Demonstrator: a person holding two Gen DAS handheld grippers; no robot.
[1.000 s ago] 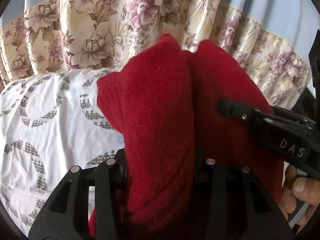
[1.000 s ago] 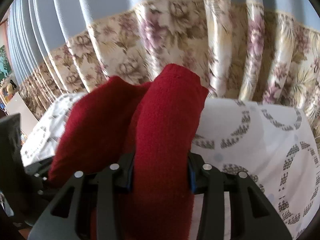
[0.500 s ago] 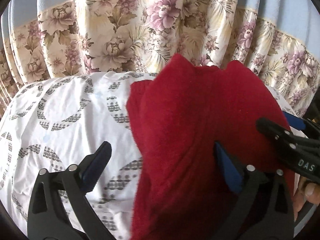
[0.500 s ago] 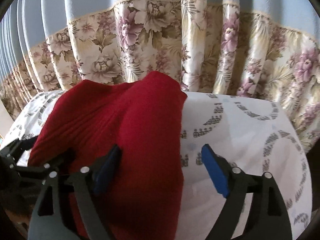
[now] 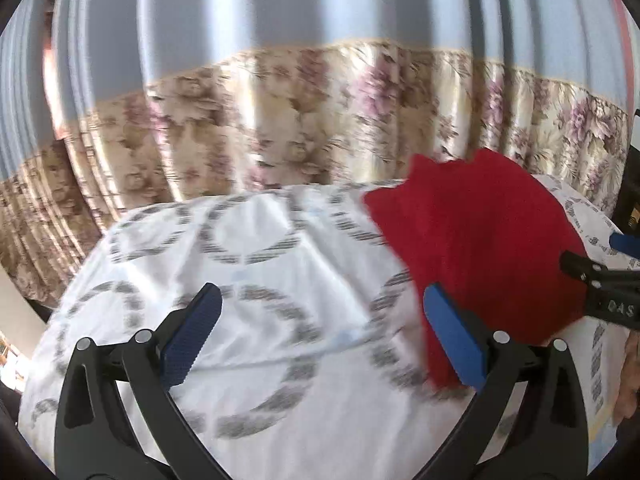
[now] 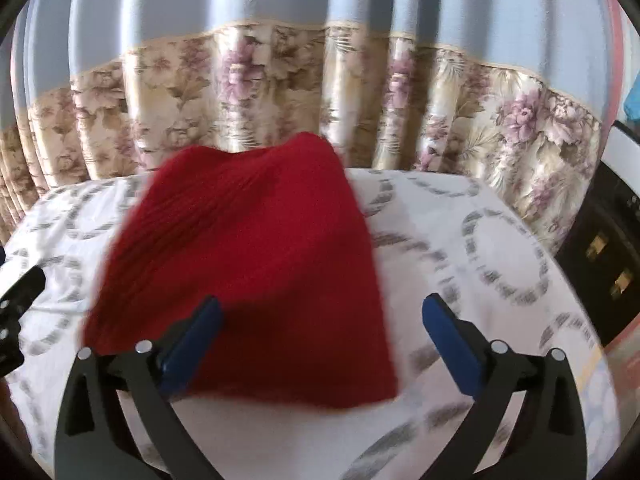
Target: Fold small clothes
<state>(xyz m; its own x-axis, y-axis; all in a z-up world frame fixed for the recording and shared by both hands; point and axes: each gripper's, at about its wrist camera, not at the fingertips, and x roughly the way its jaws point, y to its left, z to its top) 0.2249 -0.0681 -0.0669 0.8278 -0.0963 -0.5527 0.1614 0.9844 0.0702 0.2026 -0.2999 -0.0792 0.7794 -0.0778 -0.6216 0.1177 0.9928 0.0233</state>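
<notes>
Lying flat on the patterned white sheet, the red knit garment is sitting as a compact folded block, ribbing running toward the flowered curtain behind the bed

Left gripper is hanging with its jaws spread wide and gripping nothing; the right-side blue pad is overlapping the garment's left edge in view, contact or not I cannot tell. Only bare sheet is showing between the pads

Right gripper is likewise spread wide, empty; the garment's near part is lying between the blue pads, its left pad in front of the cloth. Whether it is touching, cannot tell

Judgement: both sets of tongs are standing open because the fold is laid down and no edge needs holding right now. The garment is resting near the middle of the bed surface, probably so both sides are reachable. Fold is looking finished or one tidy-up short

Containers: none showing in either view, so nothing is being held in a basket or bin. Dark furniture is standing off the bed's right side; contents unreadable. Both views are motion-blurred, so fine edges are uncertain
</notes>
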